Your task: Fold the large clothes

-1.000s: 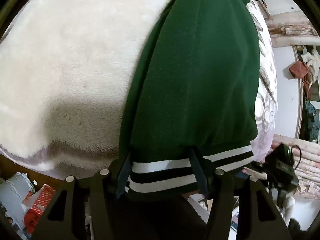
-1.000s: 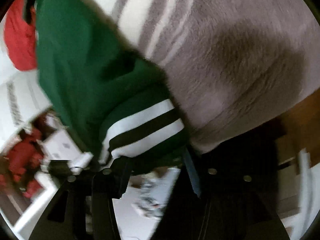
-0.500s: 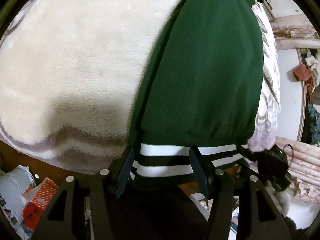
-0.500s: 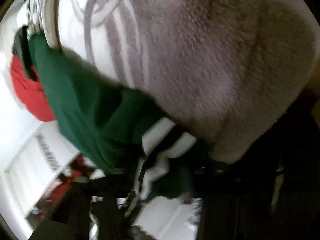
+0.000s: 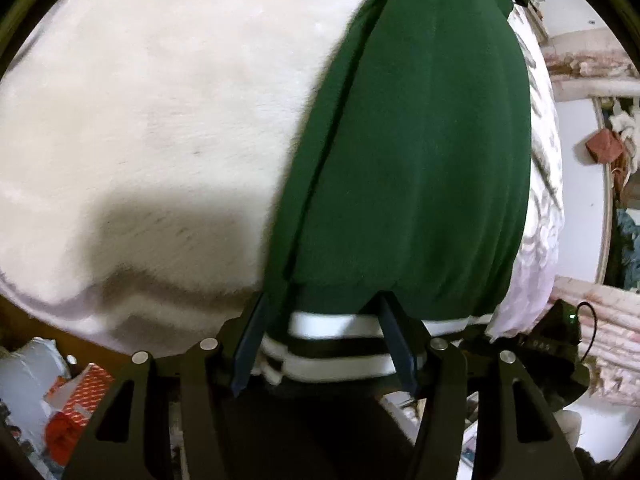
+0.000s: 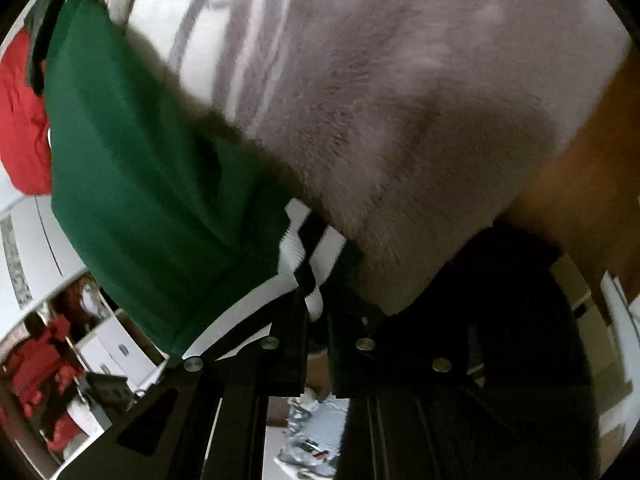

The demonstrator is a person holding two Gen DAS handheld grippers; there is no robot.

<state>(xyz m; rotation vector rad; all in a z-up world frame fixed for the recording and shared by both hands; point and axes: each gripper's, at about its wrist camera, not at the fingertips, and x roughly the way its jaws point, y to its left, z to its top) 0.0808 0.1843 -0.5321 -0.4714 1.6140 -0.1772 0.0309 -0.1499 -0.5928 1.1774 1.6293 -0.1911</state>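
Observation:
A dark green garment point(image 5: 420, 140) with a black-and-white striped hem point(image 5: 332, 340) lies lengthwise on a cream fleece blanket point(image 5: 140, 100). My left gripper point(image 5: 324, 344) is open, its fingers standing wide on either side of the striped hem at the bed's near edge. In the right wrist view the green garment point(image 6: 152, 168) hangs over the grey-mauve part of the blanket point(image 6: 400, 100). My right gripper point(image 6: 318, 300) is shut on the bunched striped hem point(image 6: 308, 256).
A wooden bed edge point(image 6: 580, 168) shows at the right. A red item point(image 6: 20, 120) lies beyond the garment. Red boxes point(image 5: 76, 408) and clutter are on the floor at the left. The other gripper's body point(image 5: 556, 344) is at the right.
My right gripper has closed on the striped hem and bunched it. My left gripper has moved slightly forward, still open around the hem.

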